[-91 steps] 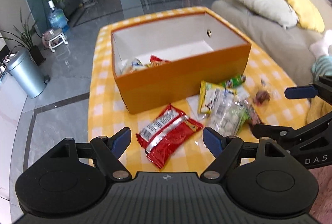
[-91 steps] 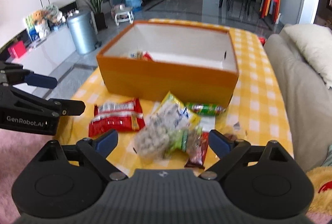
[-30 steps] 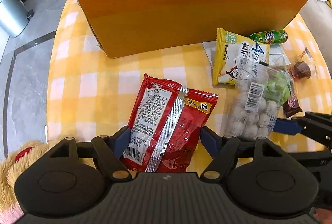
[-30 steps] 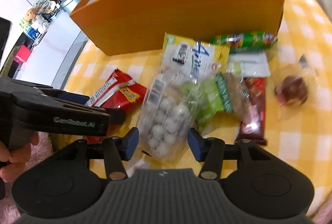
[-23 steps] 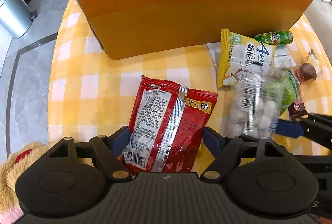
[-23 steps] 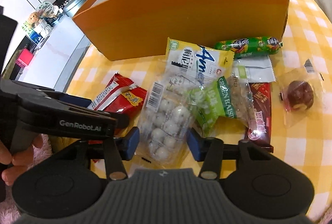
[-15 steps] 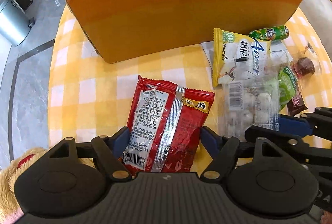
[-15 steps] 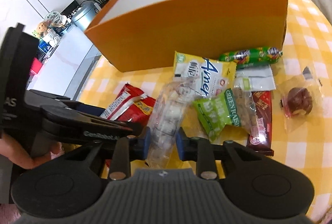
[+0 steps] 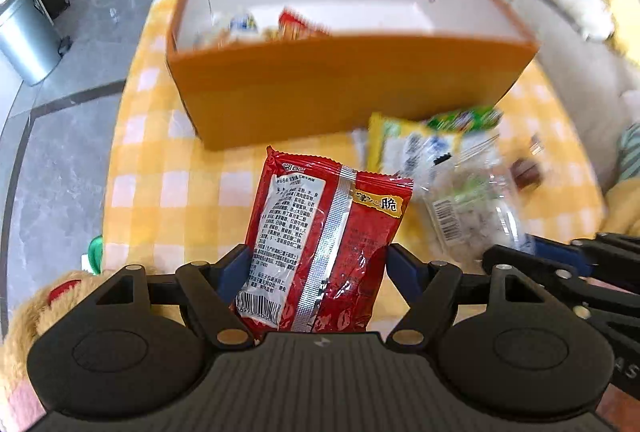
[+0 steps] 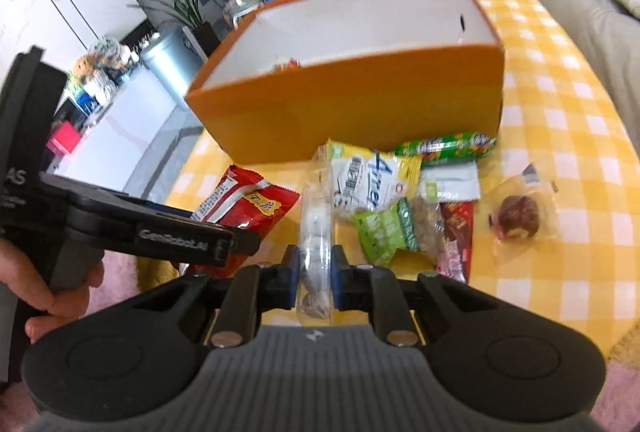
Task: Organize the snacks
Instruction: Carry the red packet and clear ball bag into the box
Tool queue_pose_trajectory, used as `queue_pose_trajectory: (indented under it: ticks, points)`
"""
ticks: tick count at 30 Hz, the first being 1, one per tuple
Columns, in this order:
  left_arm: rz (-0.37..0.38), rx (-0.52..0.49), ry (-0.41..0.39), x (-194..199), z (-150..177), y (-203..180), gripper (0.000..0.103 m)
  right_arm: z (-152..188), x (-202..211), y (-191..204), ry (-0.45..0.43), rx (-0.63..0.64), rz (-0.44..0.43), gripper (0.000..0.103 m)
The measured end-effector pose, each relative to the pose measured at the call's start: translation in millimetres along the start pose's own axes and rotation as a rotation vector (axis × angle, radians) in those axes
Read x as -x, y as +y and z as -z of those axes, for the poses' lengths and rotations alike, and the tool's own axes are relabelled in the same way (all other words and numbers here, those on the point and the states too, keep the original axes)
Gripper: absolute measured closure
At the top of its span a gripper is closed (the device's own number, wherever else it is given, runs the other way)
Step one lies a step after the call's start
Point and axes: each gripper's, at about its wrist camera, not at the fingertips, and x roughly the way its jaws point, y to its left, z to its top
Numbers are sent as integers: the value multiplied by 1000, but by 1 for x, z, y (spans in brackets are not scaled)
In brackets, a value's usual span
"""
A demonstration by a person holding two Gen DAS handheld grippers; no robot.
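Note:
My left gripper [image 9: 318, 264] is shut on a red snack packet [image 9: 320, 216], which stands tilted up between the wide-set jaws, off the yellow checked table [image 9: 160, 192]. The jaws of my right gripper [image 10: 315, 264] are closing, and their pads press on a clear bag of white balls [image 10: 316, 216], squeezed narrow and raised. Beyond both stands the orange box [image 9: 340, 84], its top open, with a few snacks in its left end. The red packet [image 10: 248, 204] also shows in the right wrist view, to the left of the clear bag.
Loose on the cloth before the box lie a yellow-white packet [image 10: 376, 180], a green sausage [image 10: 444, 146], a green raisin bag [image 10: 384, 228], a dark red bar [image 10: 456, 244] and a wrapped brown sweet [image 10: 518, 212]. A sofa [image 9: 580, 44] is at the right, a metal bin [image 9: 24, 36] at the left.
Both grippers have risen, so the inside of the box now shows. The right jaws closed onto the clear bag and lifted it; the red packet came up with the left gripper.

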Motion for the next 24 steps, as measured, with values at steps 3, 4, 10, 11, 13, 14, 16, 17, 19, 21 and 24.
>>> queue_pose_trajectory:
  ticks: [3,4,10,11,13,14,16,17,19,21,24]
  points:
    - [36,26,-62,29,0,-4,18,-5,18,3,-50,10,11,91]
    - [41,28,-85,39,0,-6,18,-8,24,4,-71,14,18,91]
    - [25,12,-221,88,-11,-18,18,-25,62,5,-181,28,39,91]
    - [23,6,-245,95,-14,-19,18,-28,68,5,-199,37,48,91]
    - [21,-5,-282,104,-22,-23,18,-35,76,8,-236,65,74,91]
    - [20,-12,-301,109,-27,-25,18,-39,81,9,-256,81,87,91]
    - [14,-29,-328,111,-38,-28,18,-48,87,9,-279,95,95,91]
    - [9,-39,-340,111,-44,-29,18,-54,90,8,-287,95,95,91]
    - [5,-55,-363,109,-56,-36,18,-65,94,6,-301,99,98,91]
    - [2,-56,-361,102,-70,-38,18,-78,96,5,-313,125,111,91]
    - [2,-53,-354,94,-83,-41,18,-95,91,5,-307,159,123,91]
